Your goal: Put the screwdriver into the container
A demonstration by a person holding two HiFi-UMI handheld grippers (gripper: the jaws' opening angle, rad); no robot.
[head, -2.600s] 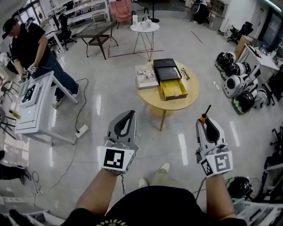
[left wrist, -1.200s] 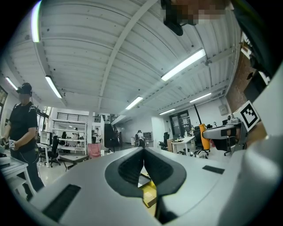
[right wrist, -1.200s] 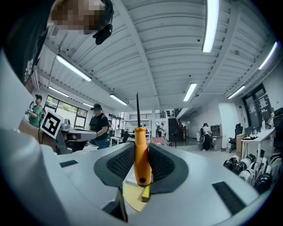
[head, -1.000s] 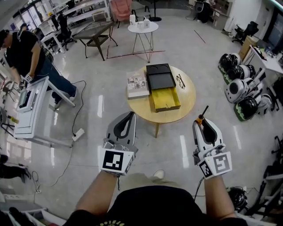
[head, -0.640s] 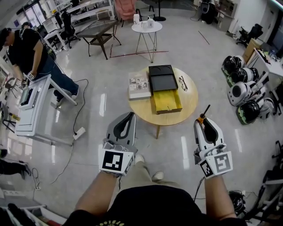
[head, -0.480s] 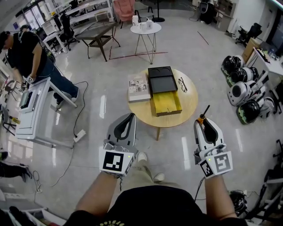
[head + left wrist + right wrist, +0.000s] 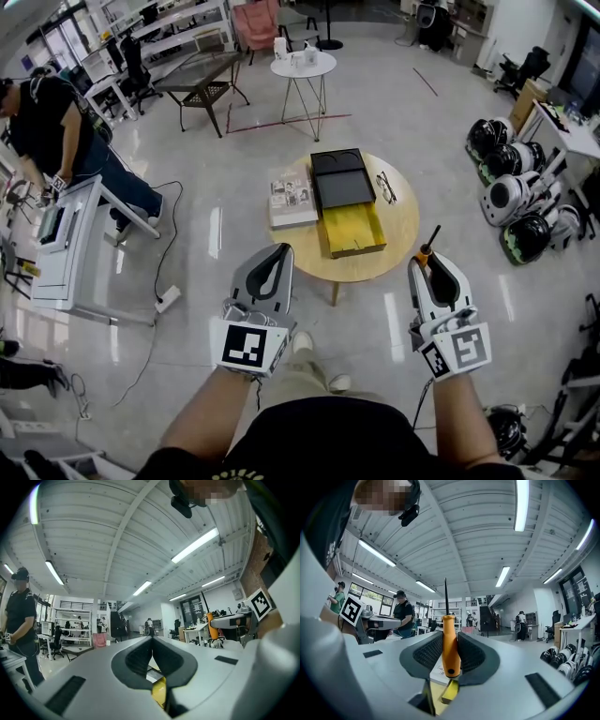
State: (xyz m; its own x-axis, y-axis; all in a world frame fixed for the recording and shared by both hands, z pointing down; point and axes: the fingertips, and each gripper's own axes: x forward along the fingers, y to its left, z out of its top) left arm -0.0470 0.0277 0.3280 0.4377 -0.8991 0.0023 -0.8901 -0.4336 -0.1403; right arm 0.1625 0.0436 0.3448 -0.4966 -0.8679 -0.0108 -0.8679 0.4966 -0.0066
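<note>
The left claw (image 7: 279, 251) is seen pressed together, with nothing held between its jaws. Ahead, on the round desk (image 7: 398, 225), a booklet (image 7: 292, 198), a black tray (image 7: 339, 177) and the open yellow container (image 7: 352, 229) are laid, the tray touching the container's far end. The screwdriver (image 7: 430, 243) is pinched by its orange handle in the right claw (image 7: 427, 265), shaft pointing forward, apart from the container.

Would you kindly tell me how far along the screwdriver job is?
Done: the orange-handled screwdriver is picked up, clamped in the right gripper. In hand: it is held in the air short of the round wooden table; the left gripper is shut and empty. Left: reach the open yellow container on the table and put it in.
</note>
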